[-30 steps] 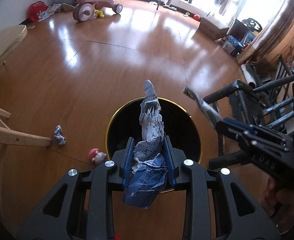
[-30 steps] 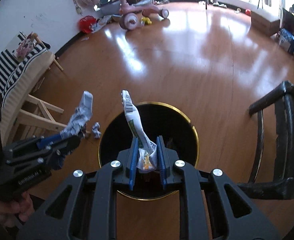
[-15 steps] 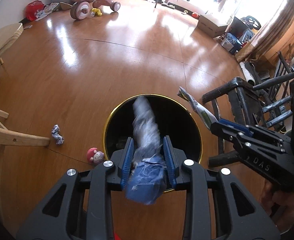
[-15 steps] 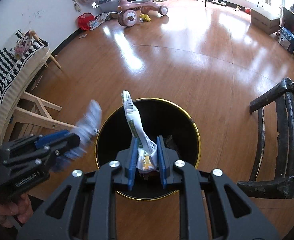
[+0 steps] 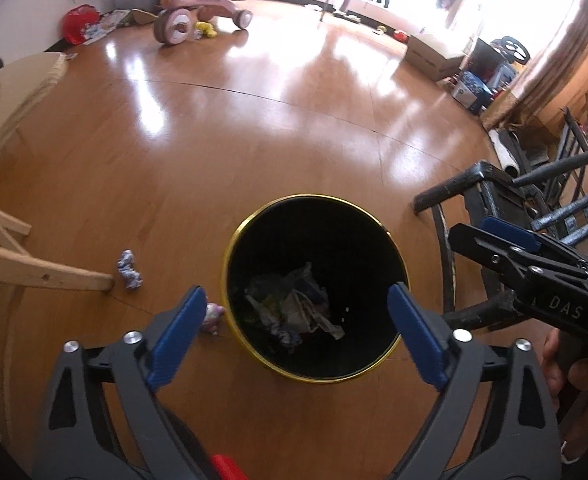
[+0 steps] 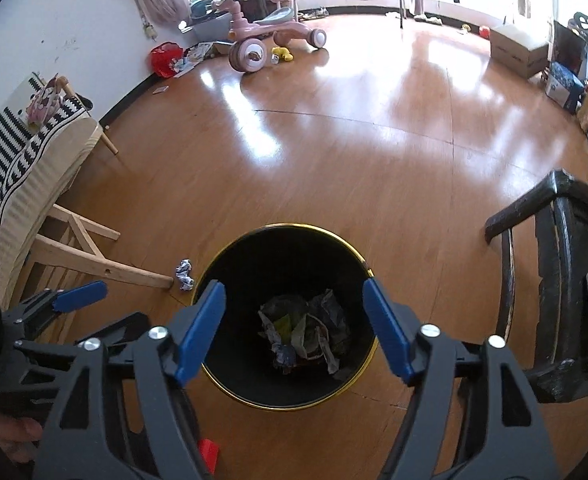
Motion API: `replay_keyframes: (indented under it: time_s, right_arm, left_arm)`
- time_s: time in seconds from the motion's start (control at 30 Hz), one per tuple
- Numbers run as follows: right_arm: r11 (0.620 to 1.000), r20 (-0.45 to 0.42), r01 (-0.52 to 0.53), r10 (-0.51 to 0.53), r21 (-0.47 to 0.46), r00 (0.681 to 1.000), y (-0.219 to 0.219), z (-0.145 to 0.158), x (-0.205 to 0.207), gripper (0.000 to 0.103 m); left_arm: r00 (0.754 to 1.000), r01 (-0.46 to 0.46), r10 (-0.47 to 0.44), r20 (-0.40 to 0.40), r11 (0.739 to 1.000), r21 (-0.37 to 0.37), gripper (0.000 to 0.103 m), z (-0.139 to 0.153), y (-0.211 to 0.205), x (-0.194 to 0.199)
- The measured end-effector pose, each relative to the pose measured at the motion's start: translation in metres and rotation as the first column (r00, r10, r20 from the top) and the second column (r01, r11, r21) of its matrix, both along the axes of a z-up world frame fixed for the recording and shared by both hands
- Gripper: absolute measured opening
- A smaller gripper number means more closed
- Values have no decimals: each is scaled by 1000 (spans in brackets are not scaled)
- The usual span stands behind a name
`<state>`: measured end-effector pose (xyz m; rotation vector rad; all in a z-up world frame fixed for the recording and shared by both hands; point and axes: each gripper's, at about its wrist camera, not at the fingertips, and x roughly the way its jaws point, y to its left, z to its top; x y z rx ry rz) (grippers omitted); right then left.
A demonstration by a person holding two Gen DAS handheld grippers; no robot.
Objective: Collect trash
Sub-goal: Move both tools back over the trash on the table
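Observation:
A black trash bin with a gold rim (image 5: 254, 216) (image 6: 230, 248) stands on the wood floor below both grippers. Crumpled wrappers (image 5: 294, 308) (image 6: 306, 328) lie at its bottom. My left gripper (image 5: 298, 300) hangs over the bin's near side, its jaws opening wide with nothing between them. My right gripper (image 6: 294, 296) is over the bin too, jaws opening and empty; it also shows at the right of the left wrist view (image 5: 494, 232). One crumpled blue-and-white wrapper (image 5: 129, 269) (image 6: 184, 273) lies on the floor left of the bin.
A small pink toy (image 5: 213, 316) sits against the bin's left side. A wooden chair leg (image 5: 42, 276) (image 6: 106, 268) reaches toward the wrapper. A dark chair (image 5: 506, 184) (image 6: 566, 264) stands right of the bin. A pink tricycle (image 6: 262, 36) and boxes are far off.
Both grippers opened. The blue-and-white wrapper left the left jaws and the white-green wrapper left the right jaws; both now lie in the bin.

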<state>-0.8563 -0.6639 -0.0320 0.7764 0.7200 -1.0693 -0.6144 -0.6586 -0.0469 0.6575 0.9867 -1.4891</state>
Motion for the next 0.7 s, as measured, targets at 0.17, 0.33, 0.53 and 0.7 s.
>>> replay_keyframes:
  time_s: [0.17,0.33,0.53,0.7]
  right_arm:
    - [997,1,-62,62,-51,998,0,30,29,73]
    - [972,22,-195,200,-134,980,10,81,106,74]
    - [891,57,-407,426,-204,903,50,134,241,74]
    - [776,95,-592,621,-216,778,113,159,368,74]
  left_arm:
    - [997,-73,72,-17,996,-49,91,45,20,38]
    - [982,-180,186,22,969,-167,91,120,67,119]
    - [895,-400,441,69,861,-315,94,204,179,248]
    - [763,-574,636,115,749,-331,95,219,293,341]
